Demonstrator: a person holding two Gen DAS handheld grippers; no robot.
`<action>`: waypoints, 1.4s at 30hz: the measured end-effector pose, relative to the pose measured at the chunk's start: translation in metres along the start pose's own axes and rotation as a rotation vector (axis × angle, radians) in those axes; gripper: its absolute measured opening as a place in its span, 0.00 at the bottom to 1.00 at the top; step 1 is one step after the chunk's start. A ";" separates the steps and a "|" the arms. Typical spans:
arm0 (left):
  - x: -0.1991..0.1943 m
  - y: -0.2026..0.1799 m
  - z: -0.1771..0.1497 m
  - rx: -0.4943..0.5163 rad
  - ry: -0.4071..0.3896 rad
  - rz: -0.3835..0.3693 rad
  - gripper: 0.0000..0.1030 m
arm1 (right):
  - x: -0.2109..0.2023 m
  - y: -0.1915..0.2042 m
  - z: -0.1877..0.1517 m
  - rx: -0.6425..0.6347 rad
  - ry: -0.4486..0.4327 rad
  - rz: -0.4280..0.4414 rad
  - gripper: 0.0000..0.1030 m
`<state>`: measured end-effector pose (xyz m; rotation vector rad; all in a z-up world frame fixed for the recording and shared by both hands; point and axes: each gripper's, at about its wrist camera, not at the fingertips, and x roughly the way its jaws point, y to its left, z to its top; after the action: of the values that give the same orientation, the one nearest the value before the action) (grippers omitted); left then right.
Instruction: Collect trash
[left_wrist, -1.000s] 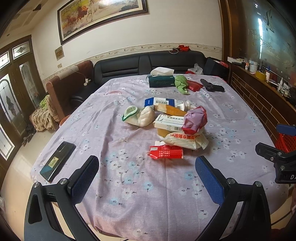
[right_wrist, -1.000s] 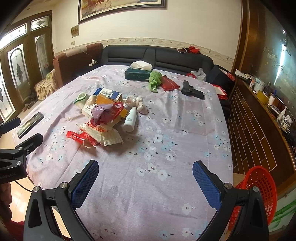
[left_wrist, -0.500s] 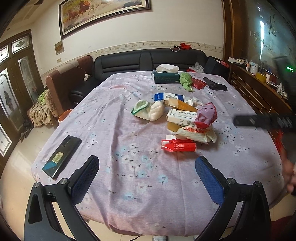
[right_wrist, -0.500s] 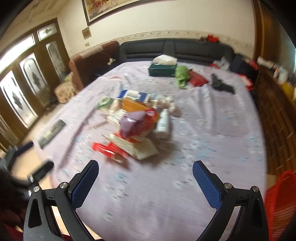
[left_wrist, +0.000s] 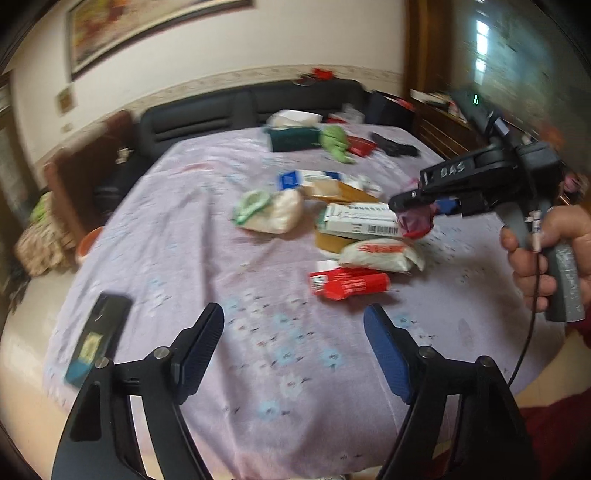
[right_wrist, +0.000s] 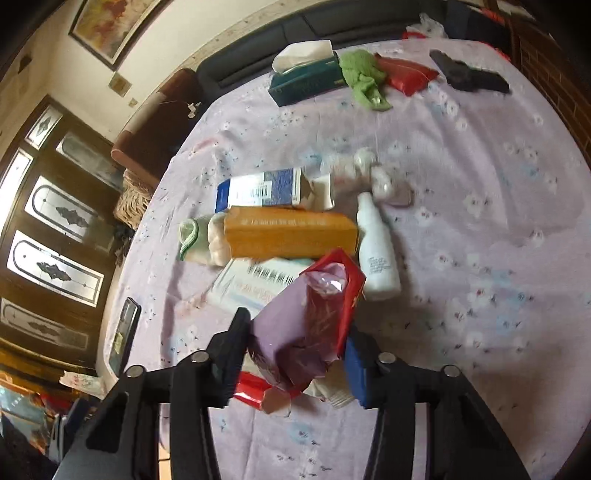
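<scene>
Trash lies heaped mid-table (left_wrist: 155, 229); right gripper (right_wrist: 295, 354) is closing around a crumpled purple-red wrapper (right_wrist: 306, 325), which may slip or drag the white box (right_wrist: 255, 284) beneath; left gripper (left_wrist: 293, 343), closing, holds nothing.

My crumpled purple-and-red wrapper (right_wrist: 314, 325) hides the white box (right_wrist: 258, 282) behind it and whatever lies under my right tongs. The painting (left_wrist: 147, 33) is smeared with blur, its top cut off. The phone's (left_wrist: 98, 341) label is unreadable.

Phone (left_wrist: 98, 341) lies at the tablecloth's (left_wrist: 177, 229) left edge; tissue box (right_wrist: 304, 79) behind the boxes (right_wrist: 291, 232).
</scene>
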<state>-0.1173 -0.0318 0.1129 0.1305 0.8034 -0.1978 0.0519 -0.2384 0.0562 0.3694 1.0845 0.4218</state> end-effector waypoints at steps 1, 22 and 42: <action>0.008 -0.005 0.003 0.051 0.011 -0.035 0.75 | -0.006 0.001 -0.003 -0.014 -0.013 -0.006 0.43; 0.126 -0.068 0.014 0.535 0.094 -0.117 0.22 | -0.106 -0.058 -0.078 0.149 -0.109 -0.121 0.44; 0.076 -0.068 0.007 0.296 0.081 -0.309 0.10 | -0.127 -0.156 -0.140 0.421 -0.068 -0.220 0.45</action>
<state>-0.0766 -0.1090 0.0597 0.2953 0.8695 -0.6072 -0.1023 -0.4252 0.0185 0.6231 1.1316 -0.0190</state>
